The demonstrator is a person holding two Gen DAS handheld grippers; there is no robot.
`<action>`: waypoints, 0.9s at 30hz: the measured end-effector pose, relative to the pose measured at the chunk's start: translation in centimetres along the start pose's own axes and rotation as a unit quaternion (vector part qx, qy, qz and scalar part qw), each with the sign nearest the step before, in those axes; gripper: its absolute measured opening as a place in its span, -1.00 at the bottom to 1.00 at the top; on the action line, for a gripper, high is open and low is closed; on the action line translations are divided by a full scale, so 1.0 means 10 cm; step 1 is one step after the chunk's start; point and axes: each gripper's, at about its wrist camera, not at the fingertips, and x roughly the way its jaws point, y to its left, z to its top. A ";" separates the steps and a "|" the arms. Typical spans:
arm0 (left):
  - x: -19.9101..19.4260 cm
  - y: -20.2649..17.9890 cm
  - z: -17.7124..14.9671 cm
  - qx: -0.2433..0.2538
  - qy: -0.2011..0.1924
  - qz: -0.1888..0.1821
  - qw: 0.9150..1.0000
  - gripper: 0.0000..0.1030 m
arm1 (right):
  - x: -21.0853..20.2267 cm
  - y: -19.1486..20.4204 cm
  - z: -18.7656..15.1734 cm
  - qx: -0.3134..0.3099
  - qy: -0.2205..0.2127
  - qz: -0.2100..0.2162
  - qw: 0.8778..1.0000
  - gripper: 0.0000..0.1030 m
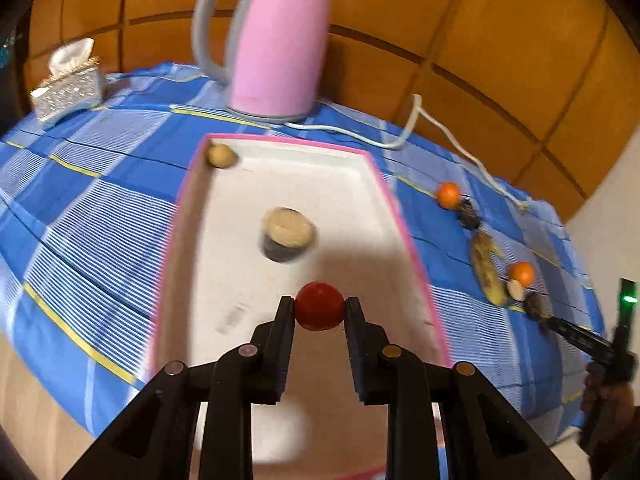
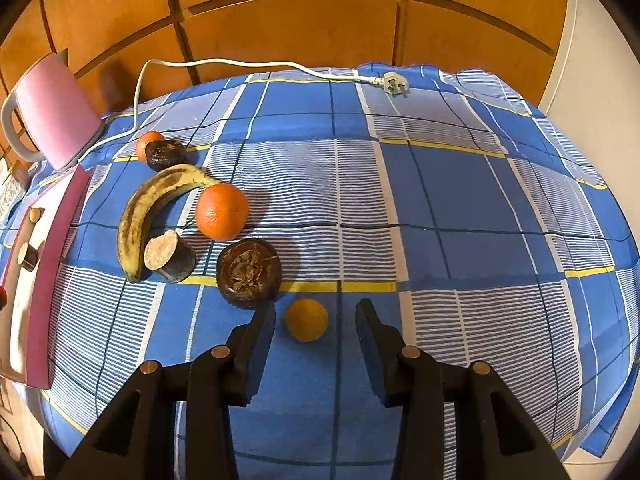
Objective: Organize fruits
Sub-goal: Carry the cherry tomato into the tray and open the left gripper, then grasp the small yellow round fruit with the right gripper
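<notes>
1. Left gripper point(image 1: 319, 307): clamped on a small red round fruit point(image 1: 320, 306), one pad on each side, held over the near end of the white tray point(image 1: 248, 280).
2. Tray: pink-rimmed, lying lengthwise on the blue checked cloth point(image 1: 92, 216). Mid-tray, a short dark-skinned cut piece with pale top point(image 1: 287, 236), blurred. Far left corner, a small tan round item point(image 1: 220, 155) against the rim.
3. Beyond the tray: pink kettle point(image 1: 276, 44) with grey handle, white cord point(image 1: 440, 128) trailing right. Far left, tissue box point(image 1: 68, 88).
4. Right of the tray in the left wrist view: the loose fruit in a row, and the right gripper's black body at the frame edge with a green light.
5. Right gripper point(image 2: 316, 316): jaws apart, straddling a small yellow round fruit point(image 2: 307, 319) on the cloth, gaps on both sides, pads not pressing.
6. Just beyond the left fingertip point(image 2: 264, 320): a dark brown round fruit point(image 2: 249, 272) with a dried fibrous top.
7. Further left: a dark cut stub with white face point(image 2: 170, 256), touching the lower end of a spotted banana point(image 2: 148, 208).
8. Large orange point(image 2: 222, 211) just beside the banana's stem end.
9. Farther back: smaller orange point(image 2: 149, 145) with a dark wrinkled fruit point(image 2: 166, 155) in front of it, touching.
10. Far edge of the cloth: white plug point(image 2: 394, 83) at the cord's end.
</notes>
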 end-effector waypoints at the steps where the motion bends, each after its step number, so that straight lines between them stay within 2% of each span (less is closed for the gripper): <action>1: 0.03 0.06 0.03 -0.004 0.001 0.014 1.000 -0.51 | 0.01 0.00 0.00 -0.001 0.002 0.002 1.000 -0.18; 4: 0.09 0.18 0.10 -0.010 -0.001 0.032 0.999 -0.50 | 0.04 0.00 -0.01 -0.004 0.009 0.008 1.000 -0.19; 5: 0.12 0.21 0.12 -0.012 -0.001 0.043 0.999 -0.50 | 0.05 0.00 -0.02 -0.006 0.011 0.002 1.000 -0.28; 6: 0.13 0.23 0.13 -0.014 -0.001 0.047 0.999 -0.50 | 0.07 0.00 -0.02 -0.005 0.013 0.004 1.000 -0.51; 8: 0.17 0.28 0.15 -0.020 -0.001 0.051 0.999 -0.47 | 0.07 0.01 -0.03 -0.009 0.012 0.003 1.000 -0.54; 9: 0.18 0.30 0.16 -0.023 -0.001 0.054 0.998 -0.41 | 0.08 0.02 -0.03 -0.012 0.011 0.001 1.000 -0.54; 11: 0.14 0.32 0.15 -0.030 -0.010 0.058 0.998 0.00 | 0.08 0.04 -0.03 -0.019 0.010 -0.005 1.000 -0.54; 13: 0.08 0.32 0.14 -0.035 -0.020 0.060 0.997 0.09 | 0.09 0.06 -0.03 -0.023 0.010 -0.008 1.000 -0.54; 18: -0.04 0.25 0.09 -0.030 -0.033 0.072 0.996 0.10 | 0.10 0.04 -0.03 -0.020 0.008 -0.007 1.000 -0.54; 22: -0.14 0.18 0.02 -0.028 -0.039 0.074 0.996 0.15 | 0.03 0.06 -0.03 -0.023 -0.002 -0.027 0.999 -0.54; 25: -0.20 0.13 -0.03 -0.024 -0.041 0.075 0.996 0.19 | -0.14 0.09 0.00 -0.027 -0.022 -0.023 0.999 -0.54; 27: -0.21 0.11 -0.03 -0.025 -0.040 0.071 0.996 0.20 | -0.25 0.15 0.02 -0.033 -0.028 0.002 0.999 -0.54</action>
